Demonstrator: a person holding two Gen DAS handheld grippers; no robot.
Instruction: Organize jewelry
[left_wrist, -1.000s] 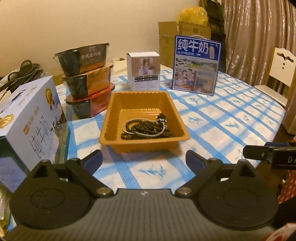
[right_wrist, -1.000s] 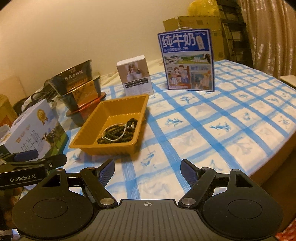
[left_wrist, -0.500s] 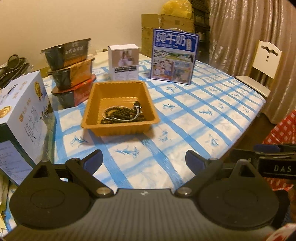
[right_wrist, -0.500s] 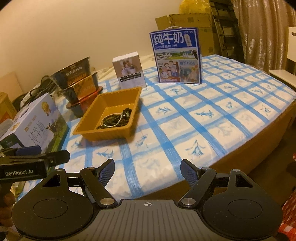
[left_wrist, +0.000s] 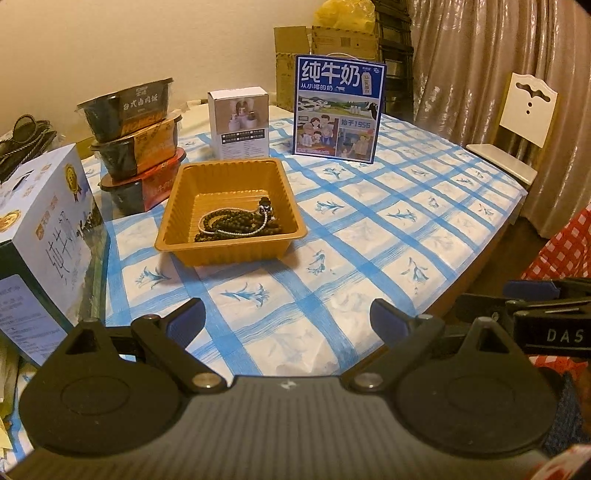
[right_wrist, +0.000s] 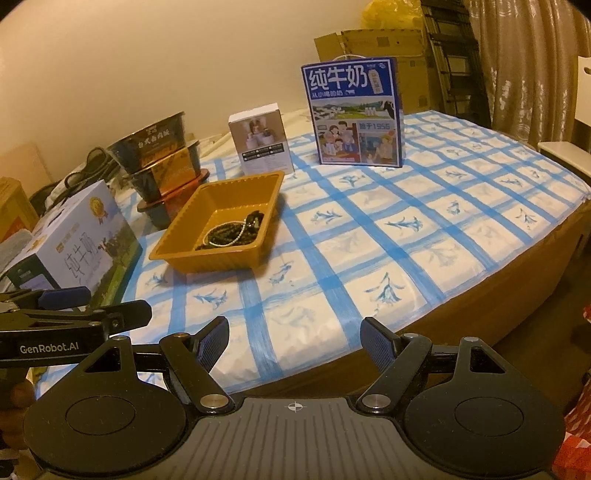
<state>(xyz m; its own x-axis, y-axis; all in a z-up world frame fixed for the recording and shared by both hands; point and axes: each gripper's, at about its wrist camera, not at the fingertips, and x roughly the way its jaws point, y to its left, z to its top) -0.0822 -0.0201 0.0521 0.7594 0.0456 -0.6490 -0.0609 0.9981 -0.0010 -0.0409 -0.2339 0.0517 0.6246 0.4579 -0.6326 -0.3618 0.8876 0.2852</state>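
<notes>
At the left, the left claw (left_wrist: 287, 315) is hovering with its jaws apart and empty. Ahead, on the counter (left_wrist: 369, 236), the beaded strands (left_wrist: 238, 223) are lying coiled in the orange tray (left_wrist: 231, 249) (light, limp, likely tangling); pinching one bunched loop looks best. At the right, the right claw (right_wrist: 294, 341) is waiting, jaws likewise spread.

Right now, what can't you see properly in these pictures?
- Beads in the orange tray: both views too small to count strands.
- Tray floor nearest us: hidden by its front wall.
- White box print: too tiny to read.
- Stacked food bowls: right wrist view, the tray covers the lowest one.
- Milk carton: left wrist view, cut off by the edge.
</notes>
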